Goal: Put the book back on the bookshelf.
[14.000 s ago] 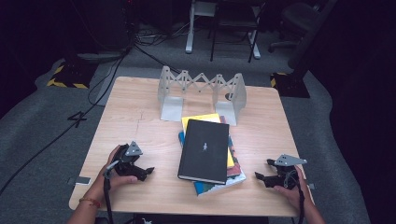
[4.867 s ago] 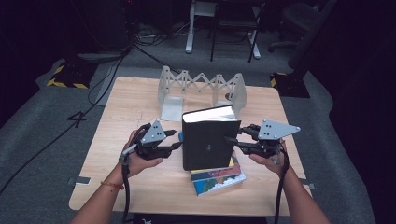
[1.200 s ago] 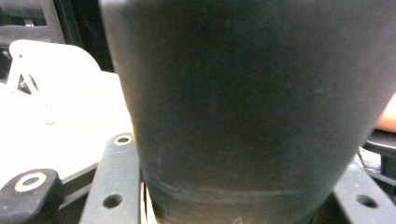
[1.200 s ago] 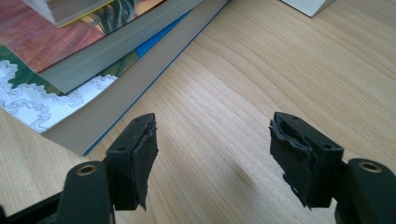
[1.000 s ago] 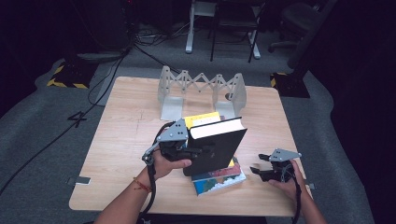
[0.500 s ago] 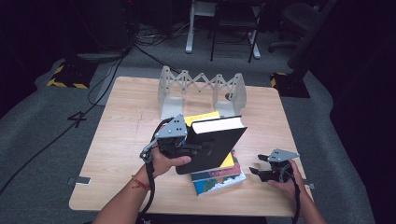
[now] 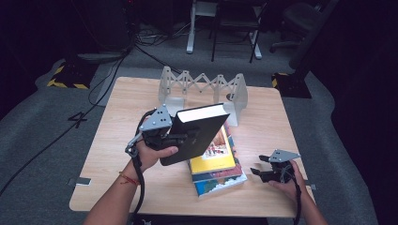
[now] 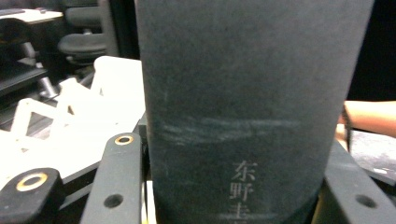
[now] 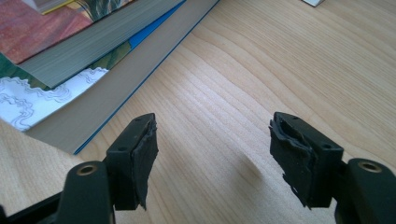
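A thick black book hangs tilted above the table, its white page edge turned to the far side. My left gripper is shut on its spine end, and in the left gripper view the dark spine with pale characters sits between both jaws. Under it lies a stack of books, a yellow cover on top and a blue-edged one at the bottom; the stack's corner shows in the right gripper view. My right gripper rests on the table at the right front, open with bare wood between its pads.
A white zigzag book rack stands at the far middle of the wooden table. Cables and chair legs lie on the dark floor beyond the far edge. A person's forearm shows at the right of the left gripper view.
The left gripper has carried the black book a little up and toward the rack, uncovering more of the yellow cover. The right gripper has stayed put.
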Motion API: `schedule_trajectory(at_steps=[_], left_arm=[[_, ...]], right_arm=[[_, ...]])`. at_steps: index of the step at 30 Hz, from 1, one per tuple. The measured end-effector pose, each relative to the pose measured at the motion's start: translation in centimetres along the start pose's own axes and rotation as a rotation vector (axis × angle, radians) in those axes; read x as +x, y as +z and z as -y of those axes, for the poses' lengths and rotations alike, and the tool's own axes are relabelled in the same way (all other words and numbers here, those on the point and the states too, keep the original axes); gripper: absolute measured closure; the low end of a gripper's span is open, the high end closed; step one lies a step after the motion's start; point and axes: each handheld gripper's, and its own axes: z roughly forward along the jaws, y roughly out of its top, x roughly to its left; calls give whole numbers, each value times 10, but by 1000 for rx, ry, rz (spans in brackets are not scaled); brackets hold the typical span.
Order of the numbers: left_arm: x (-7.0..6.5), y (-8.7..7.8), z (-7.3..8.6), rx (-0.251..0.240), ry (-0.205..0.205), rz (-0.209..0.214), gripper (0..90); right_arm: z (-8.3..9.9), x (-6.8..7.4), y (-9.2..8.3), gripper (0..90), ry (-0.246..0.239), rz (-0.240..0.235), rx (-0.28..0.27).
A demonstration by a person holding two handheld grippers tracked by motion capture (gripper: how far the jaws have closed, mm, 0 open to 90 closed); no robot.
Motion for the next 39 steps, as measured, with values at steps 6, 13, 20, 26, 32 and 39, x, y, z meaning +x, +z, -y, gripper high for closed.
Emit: schedule_trajectory(at_steps=[6,13,20,26,32,39], left_arm=[[21,-6,3,16,-24,-68,534],[47,-6,5,22,-84,-144,534],[66,-12,7,23,-108,-207,534],[81,-11,12,45,-132,-259,534],[95,-5,16,66,-156,-318,534],[112,6,17,96,-151,-371,534]], right_arm=[[1,-1,2,326,10,-3,0],[2,2,7,325,0,-4,22],[3,2,9,326,4,-10,26],[3,2,9,326,6,-8,26],[3,2,9,323,8,-11,21],[4,2,9,324,15,-11,20]])
